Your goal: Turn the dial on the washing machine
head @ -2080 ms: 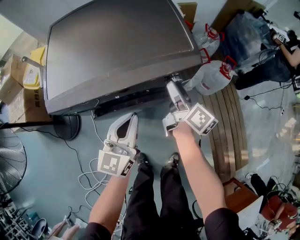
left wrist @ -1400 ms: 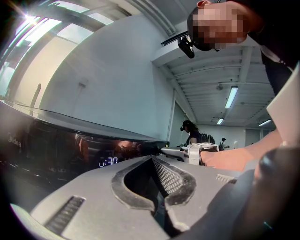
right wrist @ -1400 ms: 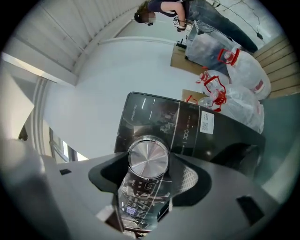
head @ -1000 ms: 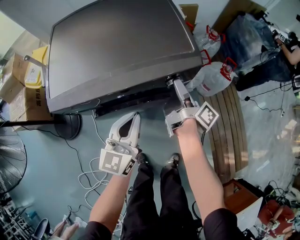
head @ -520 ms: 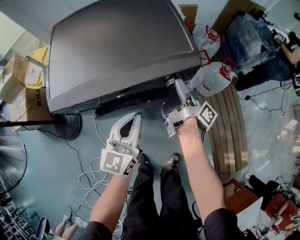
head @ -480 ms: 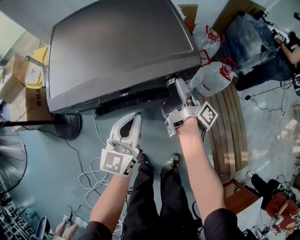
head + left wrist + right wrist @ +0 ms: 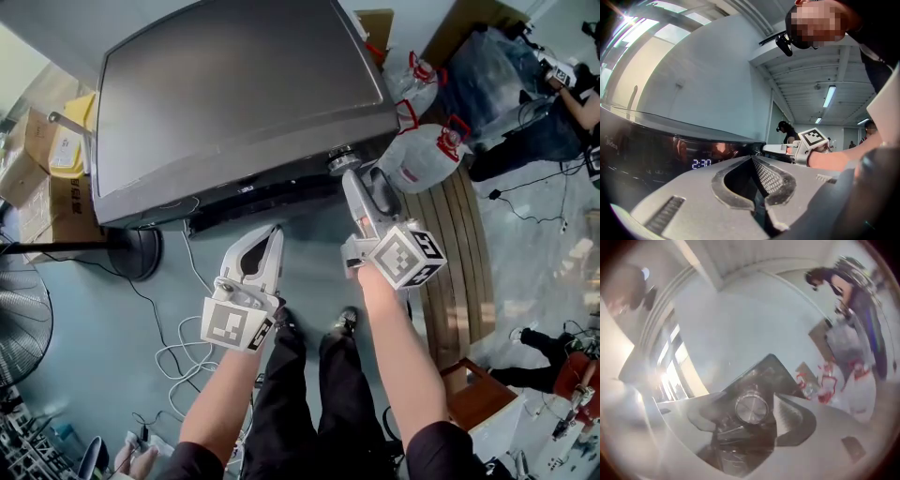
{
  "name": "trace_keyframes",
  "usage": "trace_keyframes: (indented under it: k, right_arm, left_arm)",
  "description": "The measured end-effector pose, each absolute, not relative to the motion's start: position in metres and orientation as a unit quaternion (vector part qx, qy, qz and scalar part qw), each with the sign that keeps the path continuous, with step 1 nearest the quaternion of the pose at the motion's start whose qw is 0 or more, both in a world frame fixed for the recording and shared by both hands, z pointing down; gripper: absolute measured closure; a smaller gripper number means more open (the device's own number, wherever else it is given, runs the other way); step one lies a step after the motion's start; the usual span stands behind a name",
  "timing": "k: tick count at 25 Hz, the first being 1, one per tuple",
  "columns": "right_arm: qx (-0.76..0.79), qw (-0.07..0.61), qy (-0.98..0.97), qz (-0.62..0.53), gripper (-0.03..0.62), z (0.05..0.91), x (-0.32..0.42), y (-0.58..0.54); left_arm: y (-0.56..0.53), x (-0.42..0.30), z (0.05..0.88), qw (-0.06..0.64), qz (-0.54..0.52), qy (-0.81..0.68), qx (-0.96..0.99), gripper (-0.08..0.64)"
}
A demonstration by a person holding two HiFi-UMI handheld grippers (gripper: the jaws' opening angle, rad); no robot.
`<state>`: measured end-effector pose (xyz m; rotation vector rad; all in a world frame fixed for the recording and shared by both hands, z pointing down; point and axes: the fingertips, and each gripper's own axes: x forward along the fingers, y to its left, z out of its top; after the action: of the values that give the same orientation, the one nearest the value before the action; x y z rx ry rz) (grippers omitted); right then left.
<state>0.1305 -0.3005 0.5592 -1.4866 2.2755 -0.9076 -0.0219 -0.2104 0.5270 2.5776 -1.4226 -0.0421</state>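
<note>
— Dial (image 7: 339,158) location?
— It is seen at the washing machine's (image 7: 234,94) front right corner, framed by the right claw's (image 7: 364,180) parted jaws, not gripped.
— Left claw (image 7: 261,246)?
— It is held clenched and empty, short of the panel.

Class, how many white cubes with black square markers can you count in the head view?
2. One cube rides on the left gripper, lower centre; the other cube on the right gripper. None seems hidden.
</note>
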Motion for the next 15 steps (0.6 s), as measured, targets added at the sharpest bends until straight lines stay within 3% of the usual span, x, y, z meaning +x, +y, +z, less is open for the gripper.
trace_keyframes:
  k: [7, 11, 15]
  right_arm:
    - [-0.519, -0.066, 0.851, -0.042, 0.298, 0.548, 0.102, -0.288]
    - [-0.522, -0.140, 0.841, 0.009, 0.296, 0.553, 0.090, -0.288]
    - [-0.529, -0.155, 0.834, 0.011, 0.295, 0.561, 0.088, -0.293]
  left_arm:
    - [-0.211, -0.020, 0.524, 0.097, -0.016, -0.481, 0.871, 0.545]
    - [-0.210, -0.020, 0.524, 0.096, -0.017, -0.480, 0.872, 0.545]
    - [-0.208, -0.021, 0.526, 0.099, -0.015, -0.480, 0.872, 0.545]
